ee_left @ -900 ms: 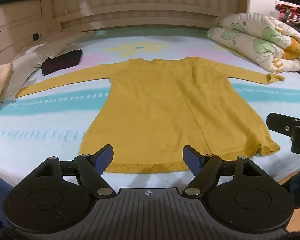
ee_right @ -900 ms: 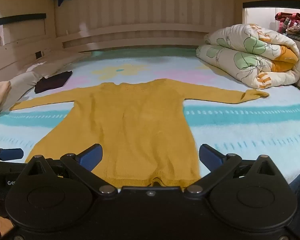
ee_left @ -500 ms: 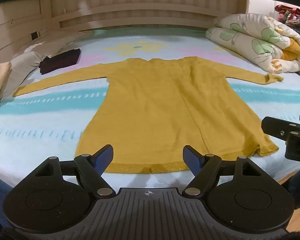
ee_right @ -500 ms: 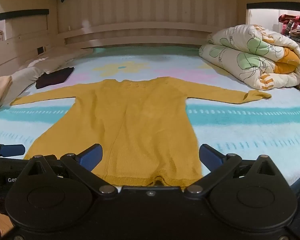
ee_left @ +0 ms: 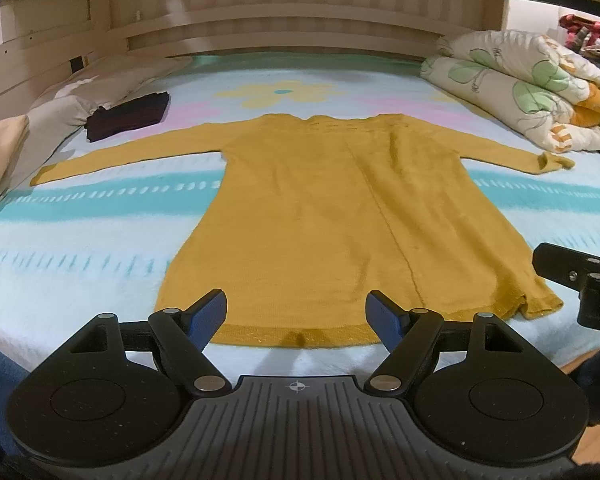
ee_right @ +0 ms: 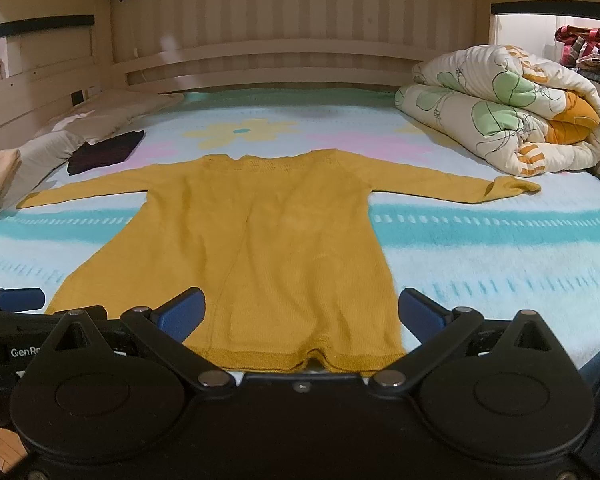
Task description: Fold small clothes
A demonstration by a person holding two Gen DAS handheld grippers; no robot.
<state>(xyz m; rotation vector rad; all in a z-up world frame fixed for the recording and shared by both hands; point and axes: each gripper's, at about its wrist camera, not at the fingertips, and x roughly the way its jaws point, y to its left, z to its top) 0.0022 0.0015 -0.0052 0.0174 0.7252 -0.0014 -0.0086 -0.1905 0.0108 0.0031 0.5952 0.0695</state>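
Here the bed [ee_left: 80,264] fills both views, its pale blanket striped in teal and printed with a yellow flower near the far side. A wooden wall [ee_right: 300,20] closes the far edge, and wooden panels run along the left side. The near edge of the bed lies just under both grippers.

A rolled quilt [ee_right: 508,112] takes the far right corner, against the side panel. Pillows [ee_left: 56,108] line the left edge, with a beige folded cloth [ee_left: 0,152] at their near end.

The yellow sweater [ee_left: 320,216] lies flat in the middle of the bed, neck toward the far wall, hem [ee_left: 300,336] just inside the near edge. Both sleeves stretch straight out sideways: the left cuff ends near the pillows, the right cuff [ee_right: 516,188] ends just short of the quilt. Bare blanket stays open on both sides of the body below the sleeves, and between the neckline and the far wall.

A dark folded garment [ee_left: 128,116] sits on the far left, beside the pillows, apart from the left sleeve.

The left gripper [ee_left: 296,316] hovers over the hem, fingers apart, nothing between them. The right gripper [ee_right: 300,316] hovers above the hem's right corner, fingers spread wide, gripping nothing. The two grippers sit side by side, close together.
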